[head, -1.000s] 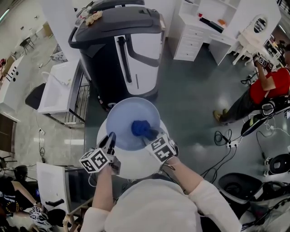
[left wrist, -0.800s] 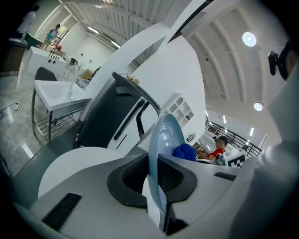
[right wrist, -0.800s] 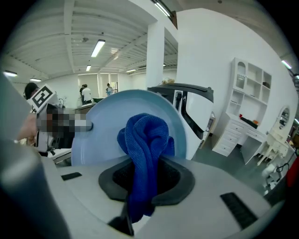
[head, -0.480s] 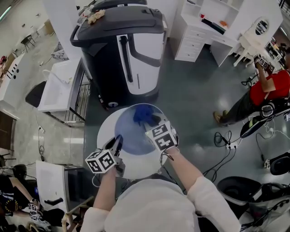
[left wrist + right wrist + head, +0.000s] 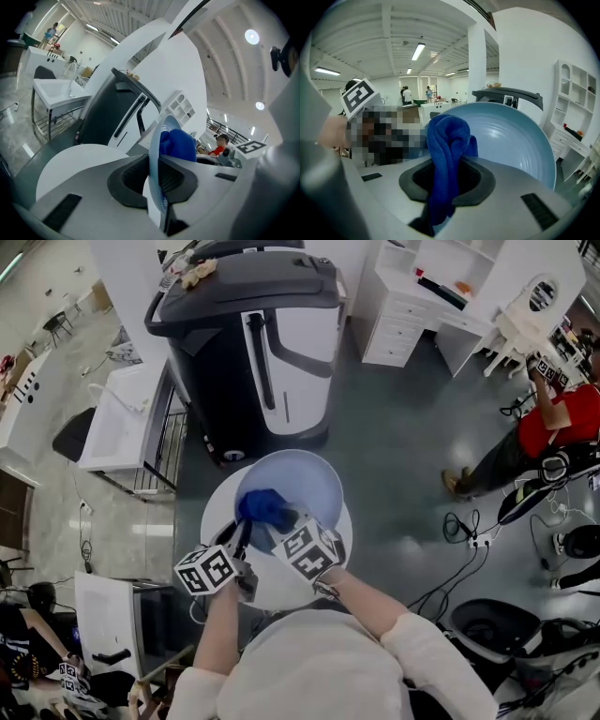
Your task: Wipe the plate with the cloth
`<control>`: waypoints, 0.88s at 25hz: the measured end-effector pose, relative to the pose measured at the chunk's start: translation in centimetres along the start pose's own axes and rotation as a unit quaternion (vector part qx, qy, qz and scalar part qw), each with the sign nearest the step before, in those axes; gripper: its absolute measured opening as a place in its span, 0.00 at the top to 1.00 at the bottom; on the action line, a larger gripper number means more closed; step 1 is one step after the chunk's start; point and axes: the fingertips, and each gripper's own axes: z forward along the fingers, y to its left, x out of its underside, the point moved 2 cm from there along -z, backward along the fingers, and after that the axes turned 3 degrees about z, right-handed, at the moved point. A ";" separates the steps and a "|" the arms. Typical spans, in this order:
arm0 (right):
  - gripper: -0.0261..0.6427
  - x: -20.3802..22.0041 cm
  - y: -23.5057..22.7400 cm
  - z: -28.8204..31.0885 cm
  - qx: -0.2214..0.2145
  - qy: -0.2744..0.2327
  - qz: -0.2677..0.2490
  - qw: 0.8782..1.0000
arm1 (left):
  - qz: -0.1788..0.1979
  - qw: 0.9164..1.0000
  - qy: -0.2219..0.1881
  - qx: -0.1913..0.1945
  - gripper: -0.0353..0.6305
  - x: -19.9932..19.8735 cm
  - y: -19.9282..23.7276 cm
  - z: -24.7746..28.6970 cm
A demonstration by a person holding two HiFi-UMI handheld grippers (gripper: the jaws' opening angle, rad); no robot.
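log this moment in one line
left gripper: shut on plate rim | right gripper: shut on cloth | cloth: against plate's inner face | plate: held above round table

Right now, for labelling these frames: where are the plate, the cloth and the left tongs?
plate (image 5: 314,482), head view, bare inner face
cloth (image 5: 447,136), right gripper view, top fold
left tongs (image 5: 240,532), head view, between tips

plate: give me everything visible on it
The plate is pale blue, round and shallow, glossy, with faint concentric rings inside. It is tilted up over the round white table, its near rim clamped edge-on in the left gripper. The blue cloth, held by the right gripper, lies against its inner face, left of centre in the head view.
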 end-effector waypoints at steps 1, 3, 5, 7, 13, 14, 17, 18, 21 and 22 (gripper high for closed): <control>0.82 0.5 0.2 -0.1 -0.004 0.007 0.000 1.000 | -0.004 1.000 -0.004 -0.001 0.87 -0.2 0.2 0.0; 0.82 1.6 0.3 -0.3 -0.007 0.023 0.000 1.000 | -0.011 1.000 -0.012 -0.004 0.87 -0.6 0.7 -0.1; 0.82 2.8 0.0 -0.5 -0.005 0.036 0.000 0.999 | -0.016 1.000 -0.020 -0.008 0.87 -0.9 1.2 -0.3; 0.82 3.8 -0.7 -0.7 0.003 0.042 0.004 0.999 | -0.020 0.999 -0.024 -0.013 0.88 -1.0 1.6 -0.4; 0.82 4.4 -2.4 -1.6 0.025 0.038 0.025 0.999 | -0.026 0.999 -0.028 -0.014 0.88 -1.2 1.8 -0.6; 0.82 4.3 -2.5 -1.8 0.026 0.034 0.029 0.999 | -0.027 0.999 -0.027 -0.013 0.88 -1.1 1.8 -0.6; 0.82 3.8 -2.8 -2.4 0.028 0.020 0.041 0.999 | -0.029 0.999 -0.021 -0.020 0.88 -0.6 2.2 -0.4; 0.82 3.6 -2.9 -2.7 0.028 0.014 0.044 0.999 | -0.030 0.999 -0.019 -0.022 0.88 -0.5 2.3 -0.4; 0.82 2.6 -3.3 -3.6 0.024 -0.016 0.050 0.998 | -0.034 0.999 -0.013 -0.026 0.88 -0.2 2.4 -0.3; 0.82 2.2 -3.4 -3.9 0.022 -0.031 0.050 0.998 | -0.037 0.999 -0.012 -0.025 0.88 -0.1 2.3 -0.3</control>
